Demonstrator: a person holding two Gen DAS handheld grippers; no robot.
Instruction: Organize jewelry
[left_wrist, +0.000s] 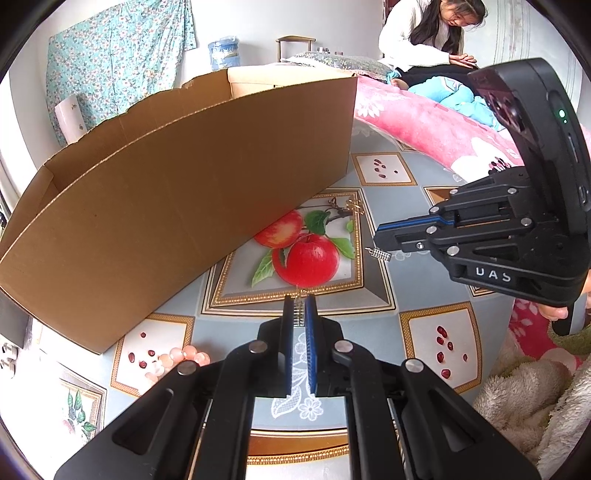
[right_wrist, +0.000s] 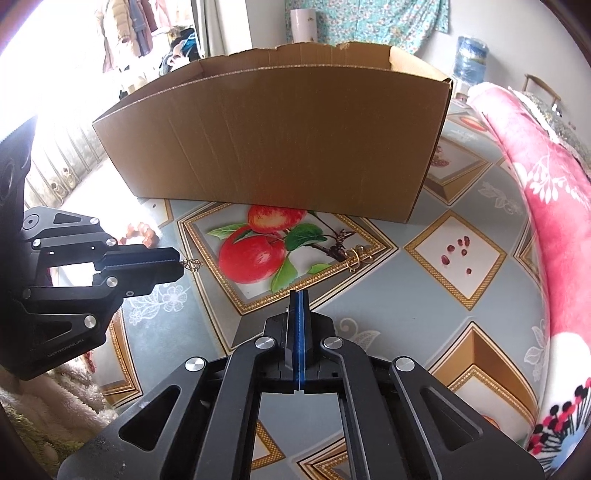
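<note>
The left gripper is clenched on a small gold chain piece, which pokes from its tips. The right gripper is clamped on a silver ladder-like charm; only the left camera shows it, since the right camera sees just pads pressed flat together. Ahead of both lies a gold earring on the apple-print cloth, before the box. Pink beads lie left of the left gripper.

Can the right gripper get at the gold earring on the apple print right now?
Path yes, grip not yet: the gold earring lies exposed just ahead of the right gripper, clear of the cardboard box, but its jaws are shut, seemingly on a small charm.
</note>
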